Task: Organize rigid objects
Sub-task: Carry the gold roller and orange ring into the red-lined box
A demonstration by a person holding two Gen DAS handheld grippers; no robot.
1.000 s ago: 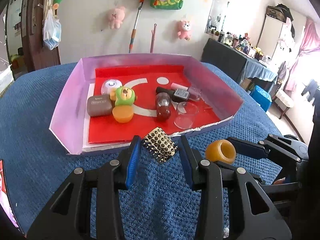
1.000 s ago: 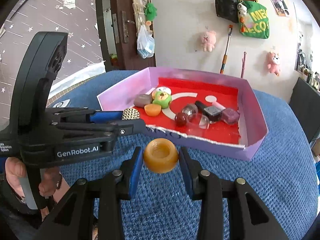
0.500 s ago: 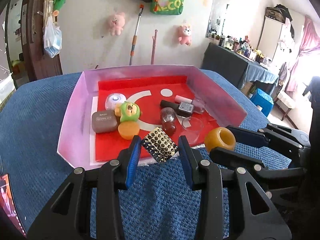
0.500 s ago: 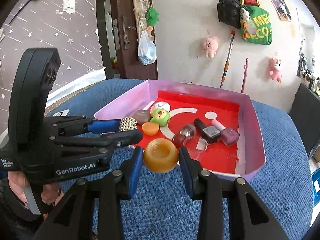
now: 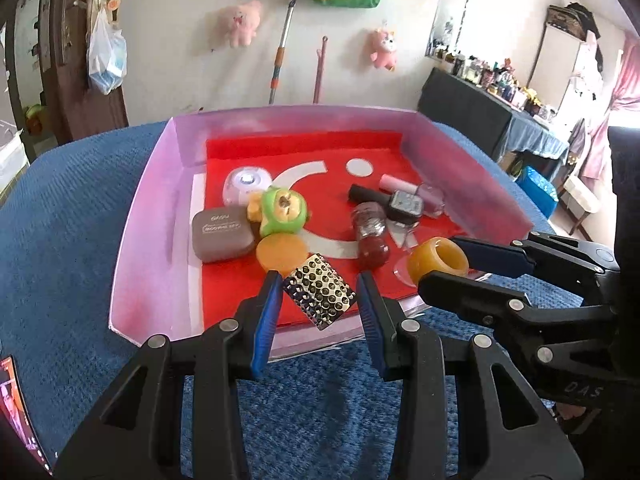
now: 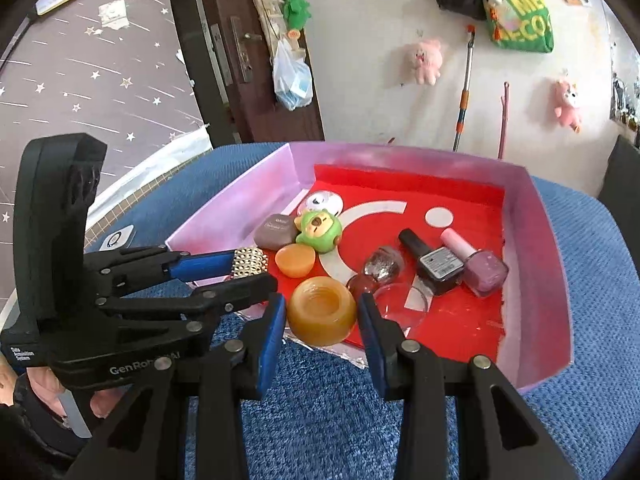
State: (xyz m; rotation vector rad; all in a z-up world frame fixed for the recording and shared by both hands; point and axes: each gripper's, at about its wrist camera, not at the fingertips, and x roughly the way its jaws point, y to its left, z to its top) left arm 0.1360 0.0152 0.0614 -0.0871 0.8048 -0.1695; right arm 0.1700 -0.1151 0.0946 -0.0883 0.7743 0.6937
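Observation:
My left gripper point(image 5: 319, 298) is shut on a gold studded box point(image 5: 320, 297) and holds it over the near edge of the pink tray point(image 5: 152, 216). It also shows in the right wrist view point(image 6: 250, 263). My right gripper point(image 6: 322, 312) is shut on an amber ring-shaped cup point(image 6: 322, 311), held over the tray's near edge; in the left wrist view the cup point(image 5: 438, 260) is at the right. The tray point(image 6: 548, 248) has a red floor and holds small items.
In the tray lie a green toy point(image 5: 282, 210), a grey case point(image 5: 222, 232), an orange disc point(image 5: 280, 254), nail polish bottles point(image 6: 436, 260), a clear lid point(image 6: 402, 300) and a white puck point(image 5: 246, 184). A blue textured cloth point(image 5: 72, 216) covers the table around it.
Both grippers have moved forward with their objects, from above the blue cloth to above the tray's near edge. The tray looks closer and larger.

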